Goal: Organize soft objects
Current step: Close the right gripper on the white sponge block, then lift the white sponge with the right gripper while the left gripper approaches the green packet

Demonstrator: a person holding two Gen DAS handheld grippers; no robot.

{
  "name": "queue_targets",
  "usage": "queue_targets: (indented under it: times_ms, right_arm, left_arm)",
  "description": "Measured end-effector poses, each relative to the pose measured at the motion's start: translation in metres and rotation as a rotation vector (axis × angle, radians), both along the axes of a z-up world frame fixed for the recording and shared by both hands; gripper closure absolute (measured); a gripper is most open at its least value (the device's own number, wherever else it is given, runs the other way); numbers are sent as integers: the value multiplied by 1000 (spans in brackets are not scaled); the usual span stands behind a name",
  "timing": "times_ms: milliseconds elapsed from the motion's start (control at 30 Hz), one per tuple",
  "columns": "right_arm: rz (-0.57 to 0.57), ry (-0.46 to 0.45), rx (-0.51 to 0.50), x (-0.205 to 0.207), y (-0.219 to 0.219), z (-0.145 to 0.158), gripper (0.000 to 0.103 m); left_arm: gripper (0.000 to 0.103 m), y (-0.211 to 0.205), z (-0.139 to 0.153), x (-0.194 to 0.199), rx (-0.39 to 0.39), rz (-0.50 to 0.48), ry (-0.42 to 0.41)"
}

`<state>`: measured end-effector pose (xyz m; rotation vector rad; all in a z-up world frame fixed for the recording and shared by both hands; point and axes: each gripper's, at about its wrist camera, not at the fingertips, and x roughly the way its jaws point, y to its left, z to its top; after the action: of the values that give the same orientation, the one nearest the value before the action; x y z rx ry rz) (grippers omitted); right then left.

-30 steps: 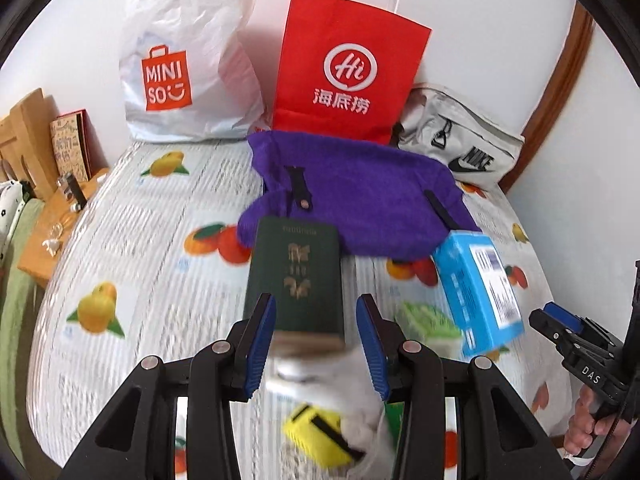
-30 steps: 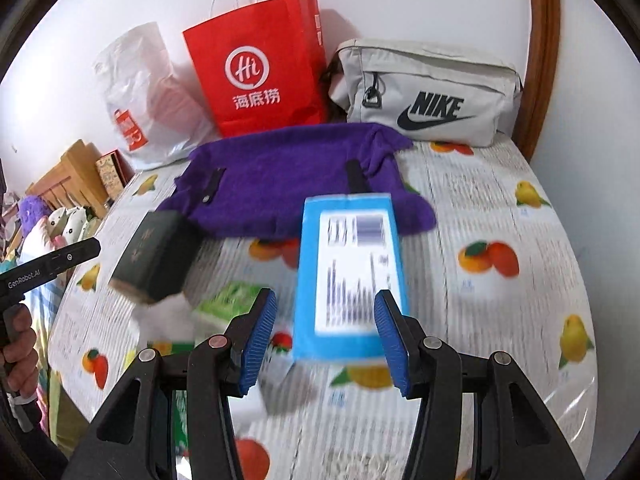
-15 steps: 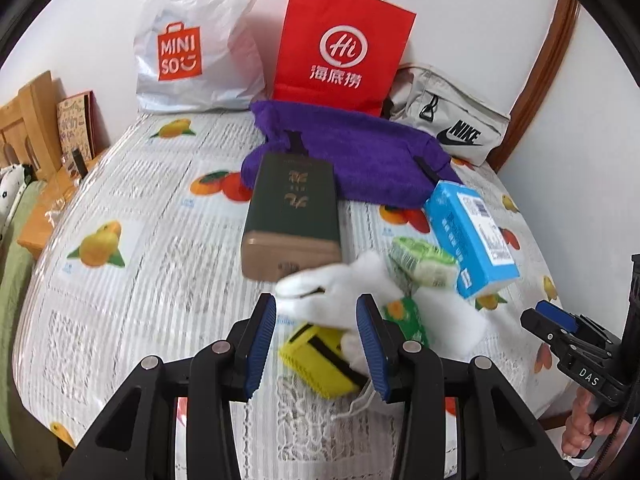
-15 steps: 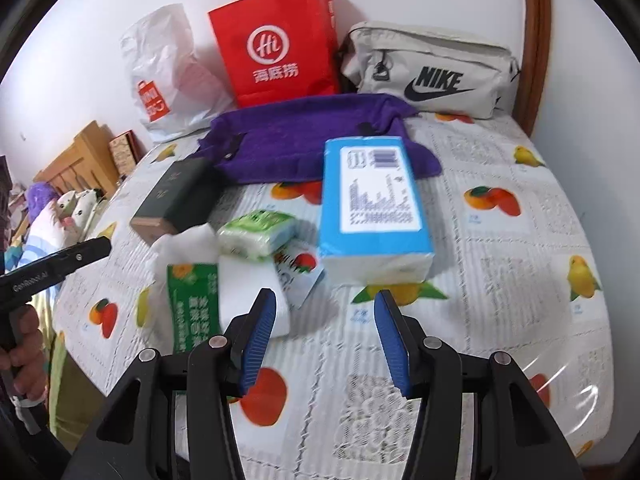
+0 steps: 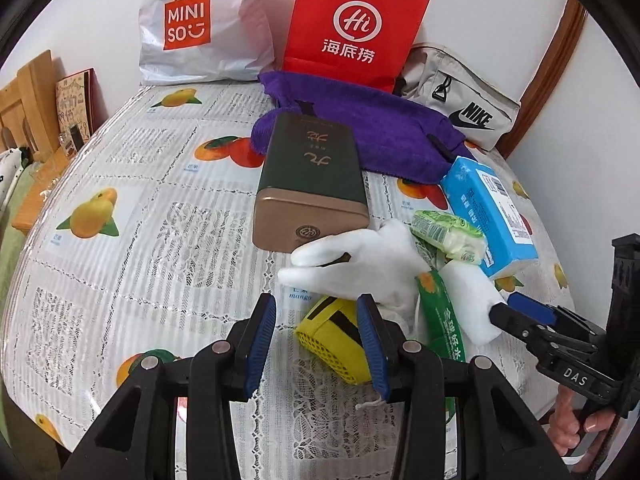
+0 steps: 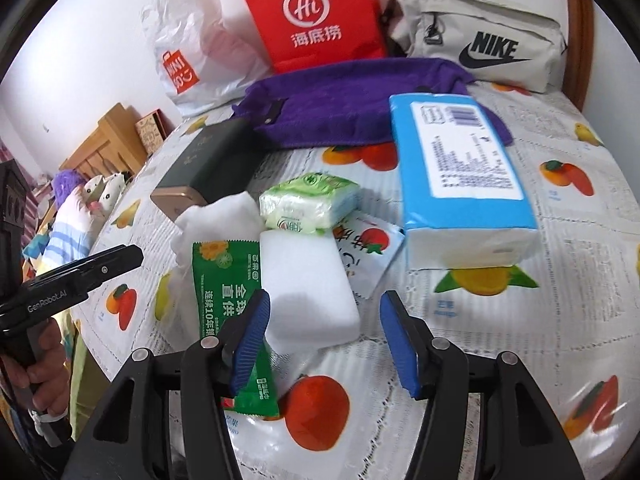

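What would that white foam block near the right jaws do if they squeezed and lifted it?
The white foam block looks like a soft sponge, so it would probably dent under pressure and weigh little. It lies flat with broad faces, so it seems unlikely to roll. It partly overlaps the green packet, which might get dragged along. The right gripper stands open around its near end.

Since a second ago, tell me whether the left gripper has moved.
Yes. The left gripper has pulled back from the red paper bag, leaving the dark green box on the table.
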<state>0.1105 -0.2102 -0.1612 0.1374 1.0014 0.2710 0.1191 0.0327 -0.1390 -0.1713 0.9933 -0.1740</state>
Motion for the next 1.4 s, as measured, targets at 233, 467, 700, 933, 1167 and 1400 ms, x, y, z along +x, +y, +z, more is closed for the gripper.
queue_targets:
  times_ms: [233, 467, 700, 933, 1167, 1400]
  right_arm:
    - [12, 22, 9, 9, 10, -9, 43]
    - [46, 21, -42, 13, 29, -16, 47]
    - [55, -17, -43, 4, 25, -7, 53]
    - [51, -51, -38, -13, 11, 3, 53]
    - [35, -80, -26, -28, -5, 8, 53]
    - [0, -95, -50, -39, -27, 9, 53]
  left_arm:
    - [63, 1, -5, 2, -10, -12, 7]
    - [63, -1, -9, 3, -18, -24, 16]
    - [63, -7, -9, 1, -18, -42, 12]
    - [63, -24, -3, -5, -5, -78, 3]
    - [63, -49, 5, -11, 7, -129, -13]
    - [63, -83, 4, -21, 21, -195, -3]
